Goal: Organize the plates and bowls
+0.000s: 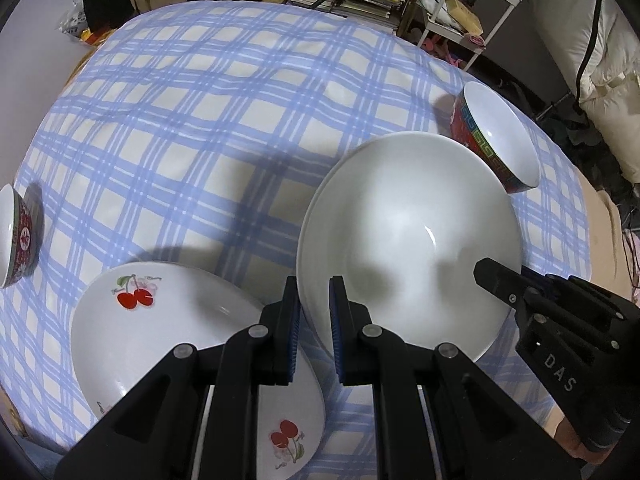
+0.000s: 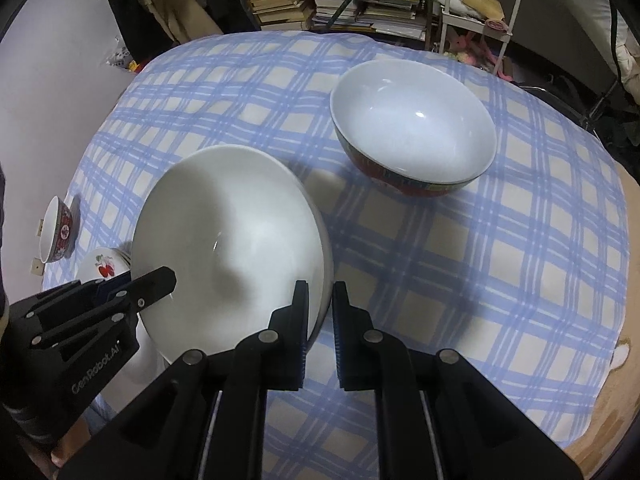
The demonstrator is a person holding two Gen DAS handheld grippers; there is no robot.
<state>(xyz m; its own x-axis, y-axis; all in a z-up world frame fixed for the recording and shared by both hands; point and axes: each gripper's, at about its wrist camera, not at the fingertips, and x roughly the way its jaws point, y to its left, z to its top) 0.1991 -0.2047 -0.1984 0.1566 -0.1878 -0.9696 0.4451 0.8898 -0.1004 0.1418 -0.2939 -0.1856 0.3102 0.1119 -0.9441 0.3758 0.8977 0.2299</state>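
Note:
A large plain white bowl (image 1: 408, 236) is gripped on opposite rims by both grippers and looks lifted above the checked tablecloth. My left gripper (image 1: 314, 320) is shut on its left rim; it also shows in the right wrist view (image 2: 154, 282). My right gripper (image 2: 320, 312) is shut on the same bowl (image 2: 232, 248) at its right rim. A white plate with red cherries (image 1: 168, 328) lies just left of and below the bowl. A red-patterned bowl (image 2: 416, 128) stands further back right. A small red bowl (image 1: 18, 236) stands at the far left.
The blue-and-white checked tablecloth (image 1: 200, 128) covers a round table. Stacks of books (image 2: 320, 0) and a white wire rack (image 2: 480, 12) stand beyond the far edge. Dark cables and a white cushion (image 1: 600, 60) are off to the right.

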